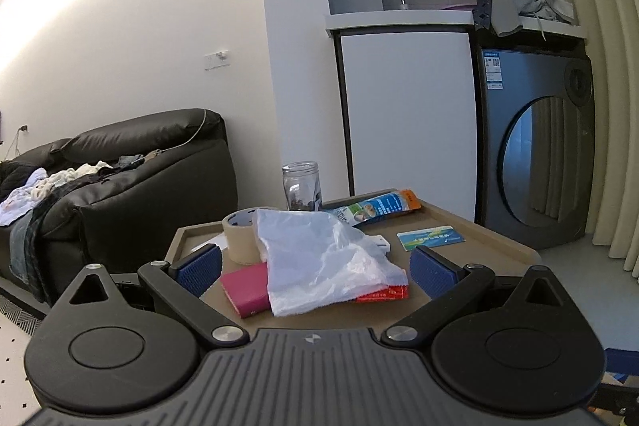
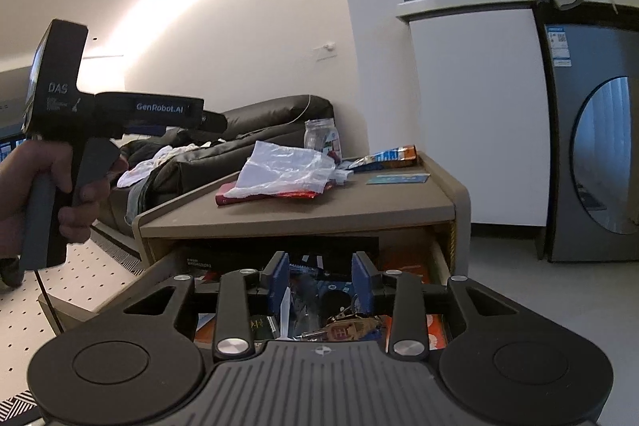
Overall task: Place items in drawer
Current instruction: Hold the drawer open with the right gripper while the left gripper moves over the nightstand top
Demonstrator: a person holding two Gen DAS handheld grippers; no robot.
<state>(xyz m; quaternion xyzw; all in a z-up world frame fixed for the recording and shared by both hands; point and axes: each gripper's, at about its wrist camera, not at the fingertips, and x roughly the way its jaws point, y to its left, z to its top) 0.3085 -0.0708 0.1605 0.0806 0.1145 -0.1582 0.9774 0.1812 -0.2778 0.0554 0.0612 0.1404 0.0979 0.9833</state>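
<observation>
The left claw is spread wide and empty at the near edge of a brown bench with a raised rim, its blue pads either side of a white plastic bag. The bag lies over a pink wallet and a red packet, hiding most of the packet. Behind them stand a tape roll, a glass jar, a blue and orange pouch and a blue card; the print on pouch and card is too small to read. The right claw is partly open and holds nothing, hanging over the open drawer under the bench top. The drawer holds a jumble that is hard to sort out: keys with a red tag, orange packets and dark boxes, partly hidden by the claw. In the right wrist view a hand grips the left tool's handle, whose body reads "DAS" and "GenRobot.AI". Beyond the bench sit a dark sofa strewn with clothes, a white wall, a white cabinet and a grey washer with a small label, clothes heaped above it. Cream curtains hang at the far right, cut off by the lens edge.
</observation>
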